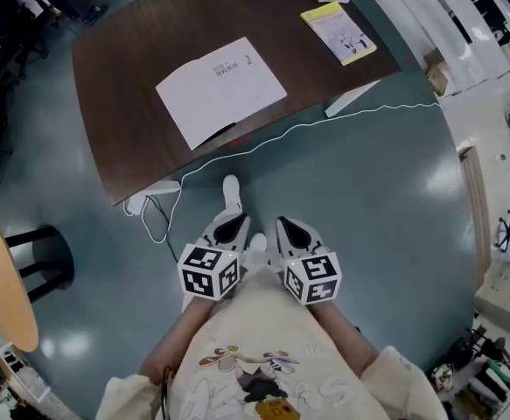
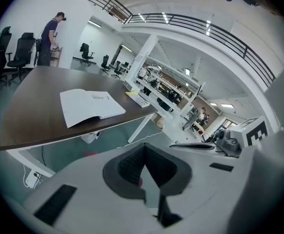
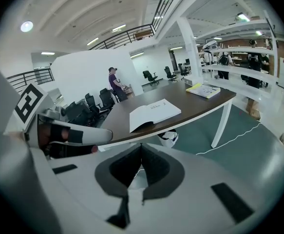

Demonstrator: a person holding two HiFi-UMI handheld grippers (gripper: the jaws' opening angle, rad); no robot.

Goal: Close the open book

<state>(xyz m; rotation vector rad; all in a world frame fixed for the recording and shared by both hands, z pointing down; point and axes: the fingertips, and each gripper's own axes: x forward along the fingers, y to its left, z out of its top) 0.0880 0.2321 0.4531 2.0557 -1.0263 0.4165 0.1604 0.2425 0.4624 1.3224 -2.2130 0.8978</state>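
Brown table [image 1: 123, 68] across the upper half of the head view. At its centre, white book [image 1: 220, 88] lying flat; toward the upper right corner, yellow booklet [image 1: 338, 31]. Lower centre, over the grey-green floor [image 1: 368, 199] and well apart from the table, 2 grippers side by side. Left gripper [image 1: 228, 228] clenched, nothing between the jaws. Right gripper [image 1: 294, 232] likewise clamped together, empty.
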